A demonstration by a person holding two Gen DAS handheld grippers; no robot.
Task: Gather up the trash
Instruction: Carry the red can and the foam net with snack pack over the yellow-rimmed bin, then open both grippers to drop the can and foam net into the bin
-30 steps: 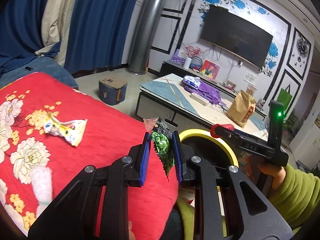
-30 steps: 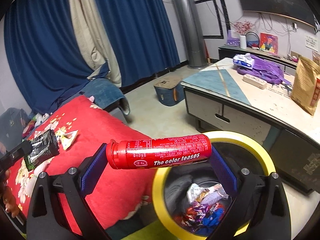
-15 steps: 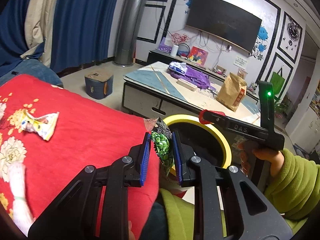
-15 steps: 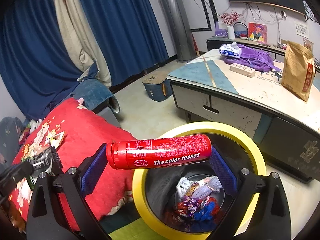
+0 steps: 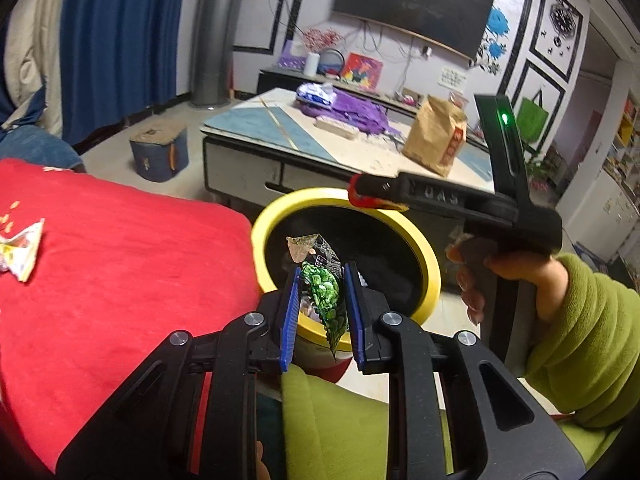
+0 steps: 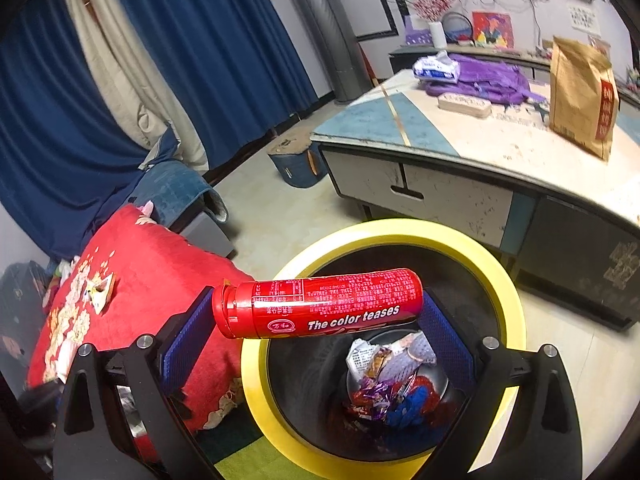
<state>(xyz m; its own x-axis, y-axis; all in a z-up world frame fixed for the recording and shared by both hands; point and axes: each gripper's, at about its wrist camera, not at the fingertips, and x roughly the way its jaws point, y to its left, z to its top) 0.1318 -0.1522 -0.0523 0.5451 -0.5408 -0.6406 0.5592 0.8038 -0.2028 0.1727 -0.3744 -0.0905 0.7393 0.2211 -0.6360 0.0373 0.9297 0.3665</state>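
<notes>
My left gripper [image 5: 321, 280] is shut on a green and black snack wrapper [image 5: 322, 280], held over the near rim of the yellow-rimmed bin [image 5: 424, 256]. In the right wrist view my right gripper [image 6: 318, 312] is shut on a red tube [image 6: 318, 305] lying crosswise between the blue pads, above the same bin [image 6: 496, 276]. The bin holds several crumpled wrappers [image 6: 392, 380]. In the left wrist view the right gripper [image 5: 360, 192] reaches over the bin's far rim, held by a hand [image 5: 480, 276] in a green sleeve.
A red flowered bedspread [image 5: 120, 264] lies left of the bin with a yellow-white wrapper [image 5: 20, 244] on it. Behind the bin stands a low table [image 6: 460, 148] carrying a brown paper bag [image 6: 580, 100] and a purple bag [image 6: 488, 80]. A blue stool [image 5: 160, 152] sits on the floor.
Both grippers have moved toward the bin and lower: the wrapper now hangs over the bin's opening and the red tube sits over its near left rim. Both grips are unchanged.
</notes>
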